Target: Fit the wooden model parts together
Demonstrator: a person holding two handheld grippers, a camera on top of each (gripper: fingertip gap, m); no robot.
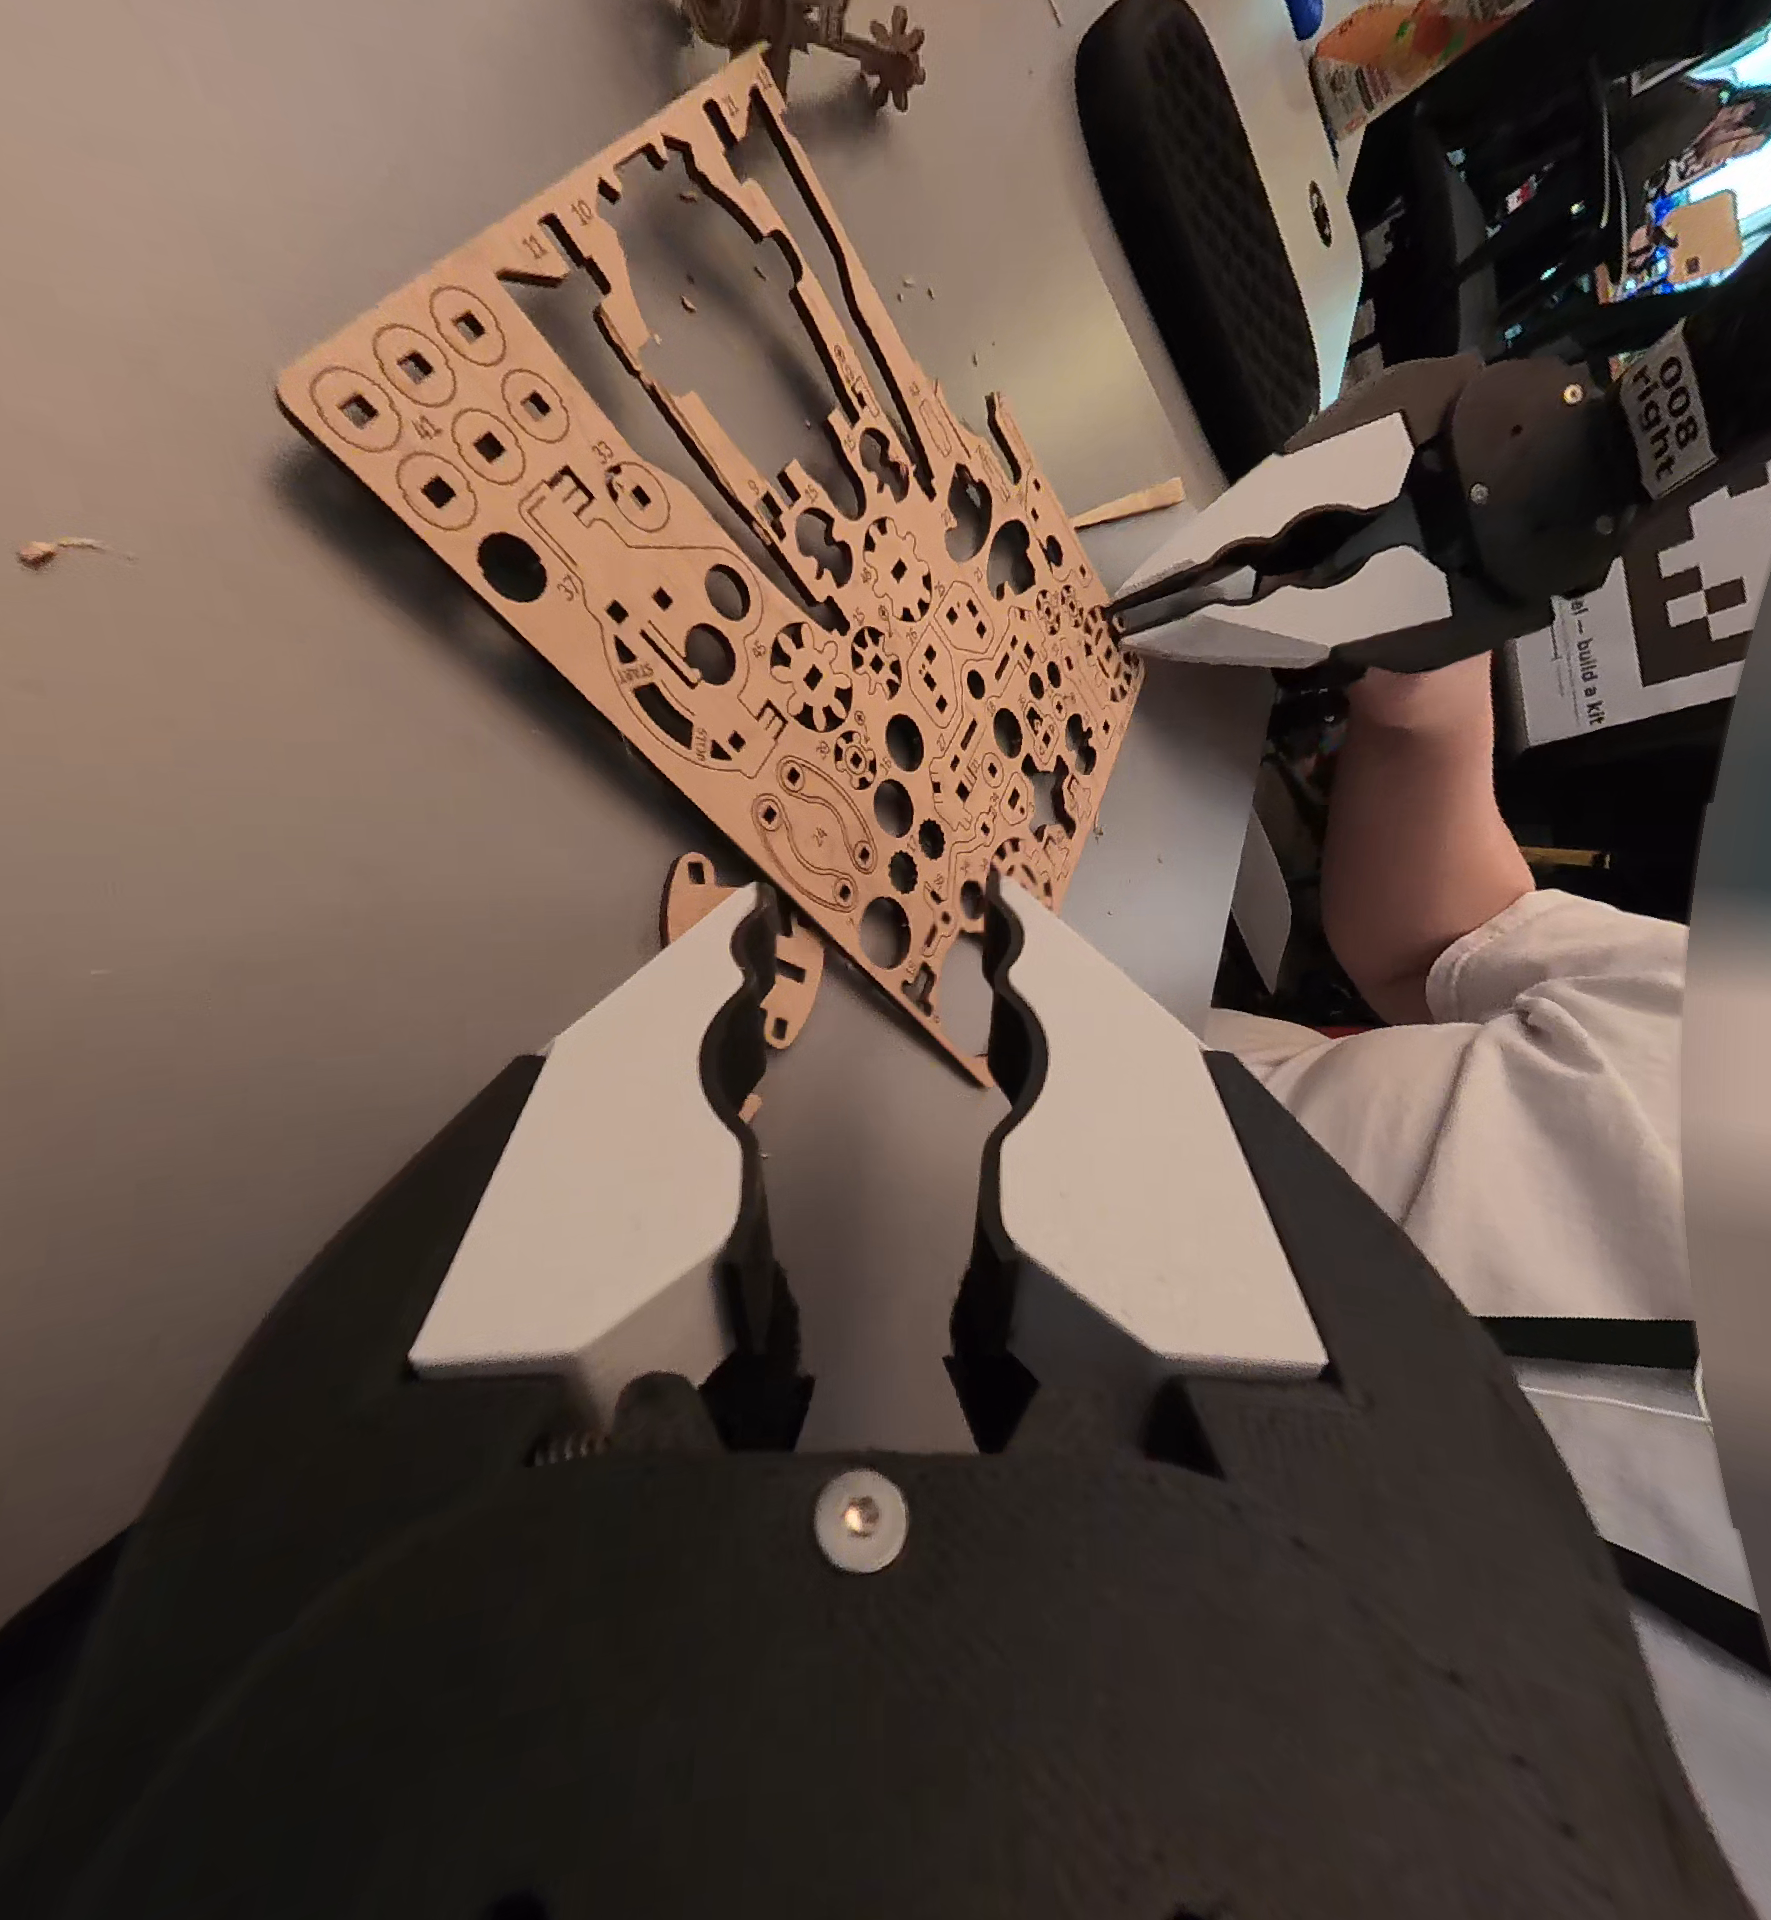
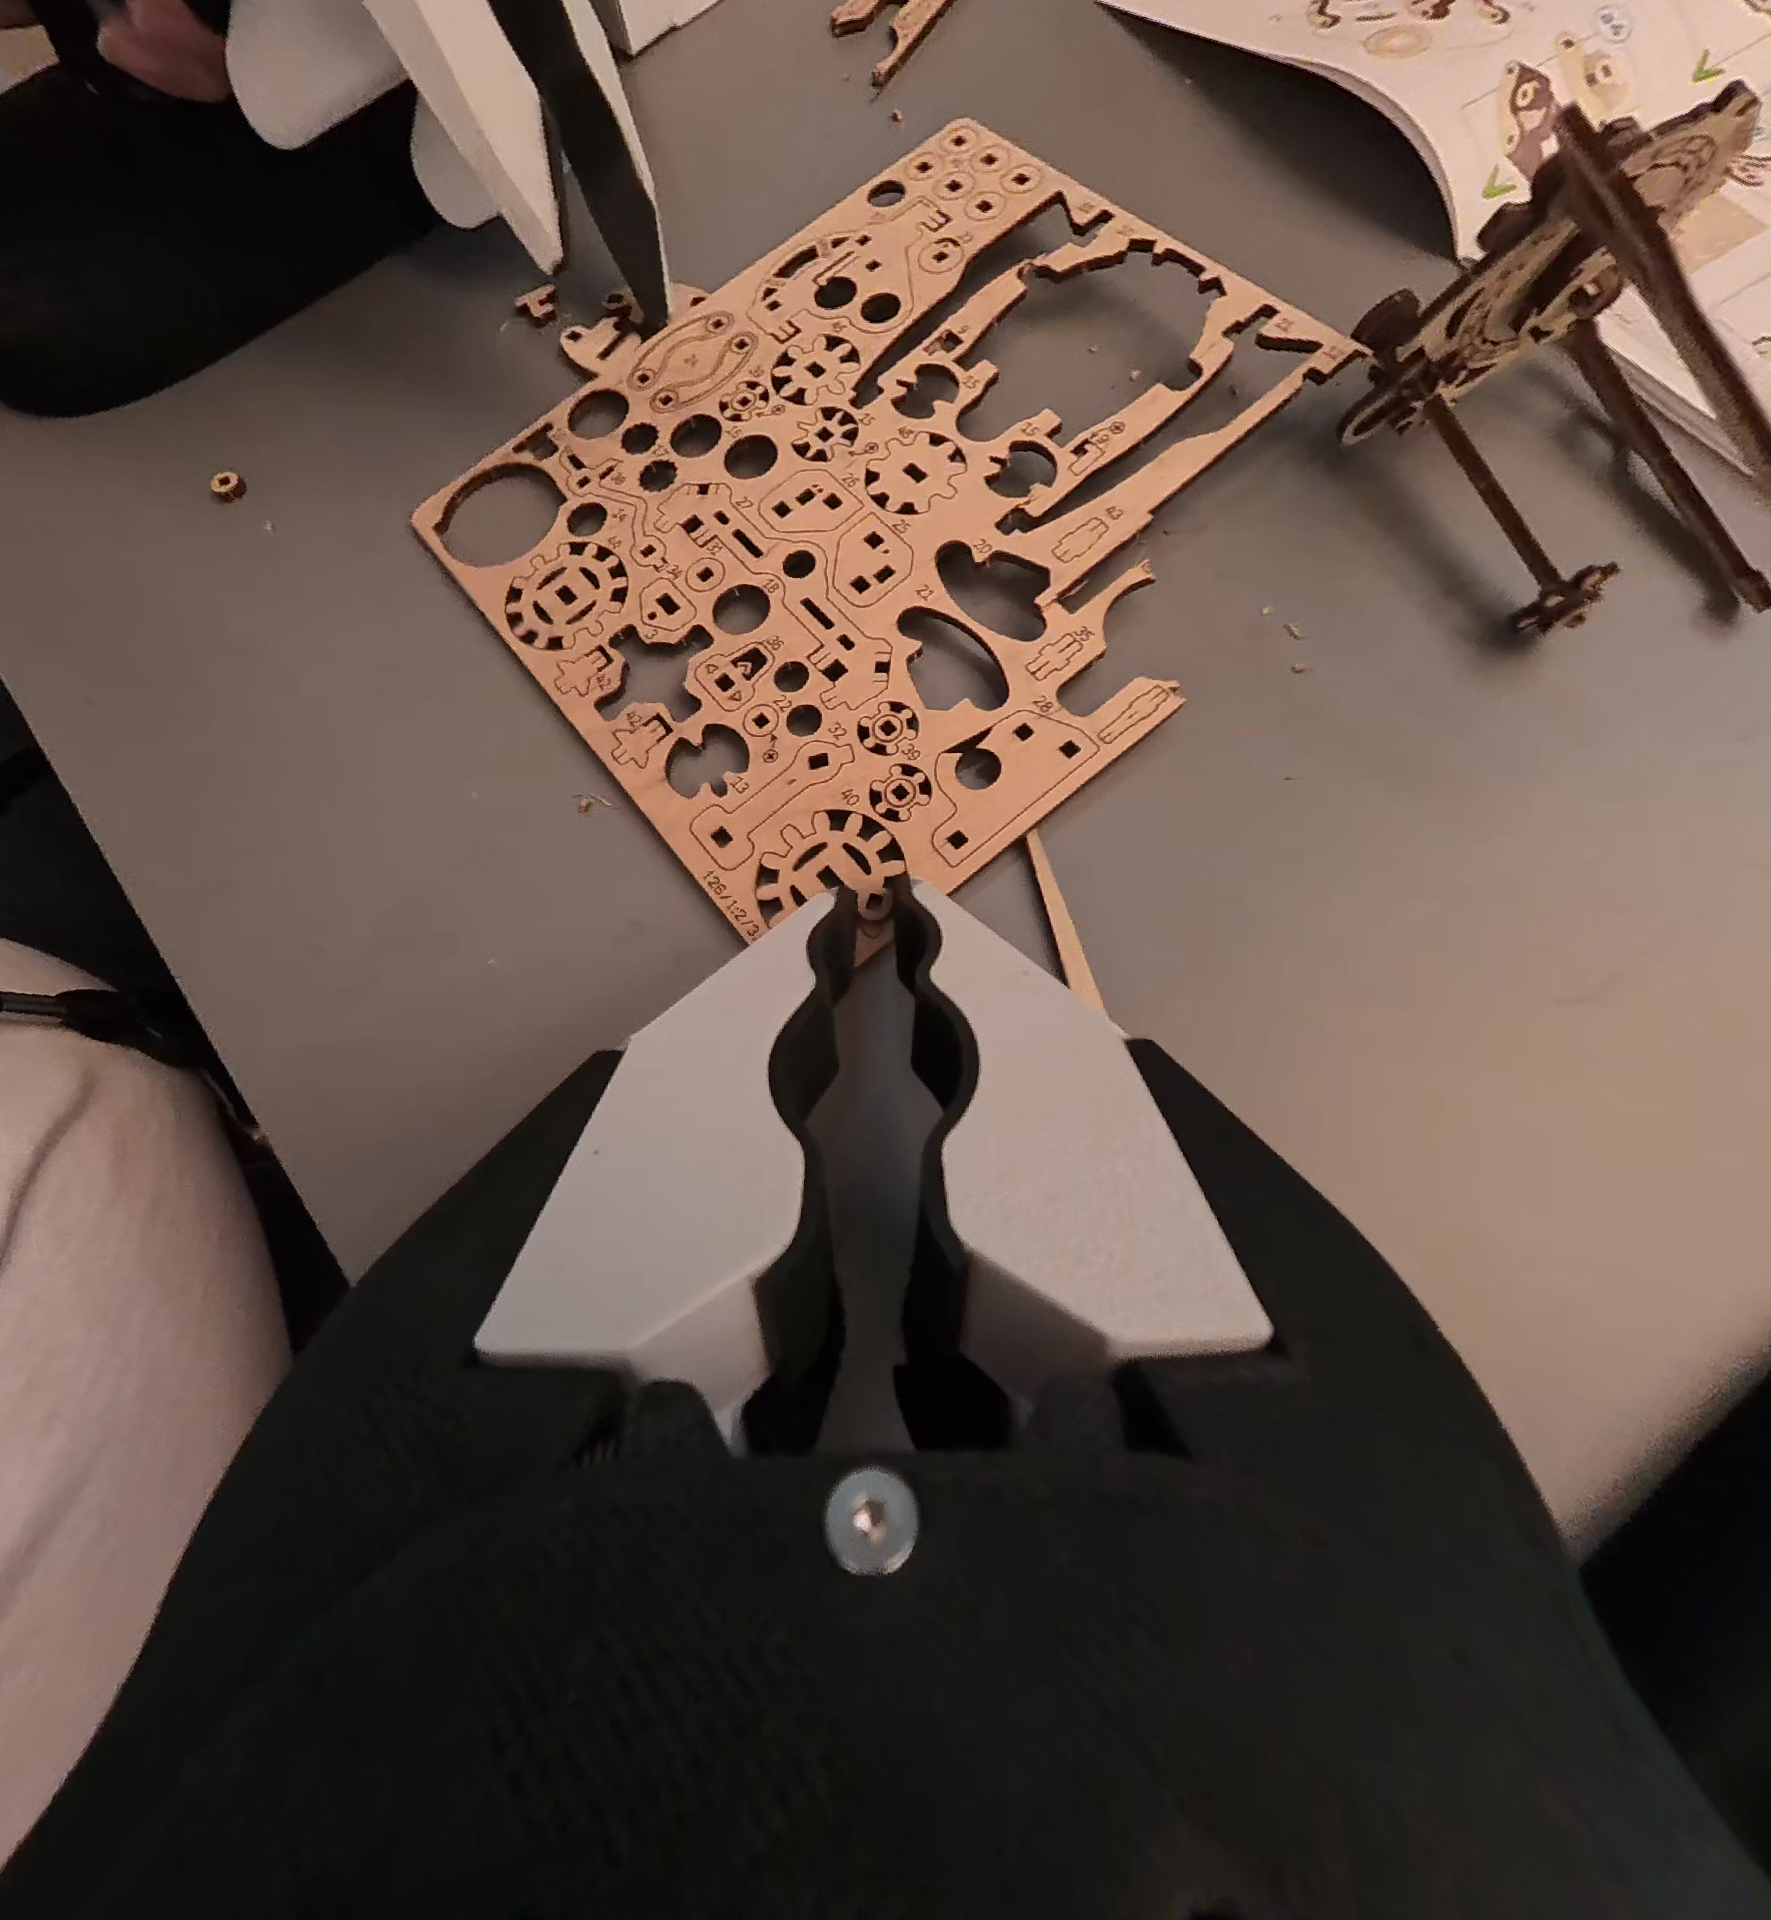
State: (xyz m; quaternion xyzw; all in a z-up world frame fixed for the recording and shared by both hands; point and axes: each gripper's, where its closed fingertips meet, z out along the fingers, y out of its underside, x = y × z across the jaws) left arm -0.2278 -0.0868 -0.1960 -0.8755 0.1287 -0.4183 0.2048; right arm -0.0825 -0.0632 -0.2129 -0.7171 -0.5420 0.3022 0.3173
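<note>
A laser-cut wooden parts sheet [image 1: 652,540] lies flat on the grey table [image 1: 185,831]; it also shows in the right wrist view [image 2: 839,540]. My left gripper [image 1: 881,894] is open and empty, its right fingertip over the sheet's near corner and its left one over a loose wooden piece [image 1: 793,977]. It shows at the sheet's far corner in the right wrist view [image 2: 600,286]. My right gripper [image 2: 876,902] is shut on a small round wooden part [image 2: 873,891] at the sheet's edge; it shows closed at that edge in the left wrist view [image 1: 1120,620].
A partly built wooden model [image 2: 1546,343] stands at the right beside an open instruction booklet [image 2: 1483,125]. A thin wooden stick [image 2: 1063,935] lies by the sheet. Small loose pieces [image 2: 538,304] and a tiny ring [image 2: 227,483] lie at the left. A person's white shirt [image 1: 1483,1091] borders the table. The left gripper's tips are roughly 15 cm from the right gripper's.
</note>
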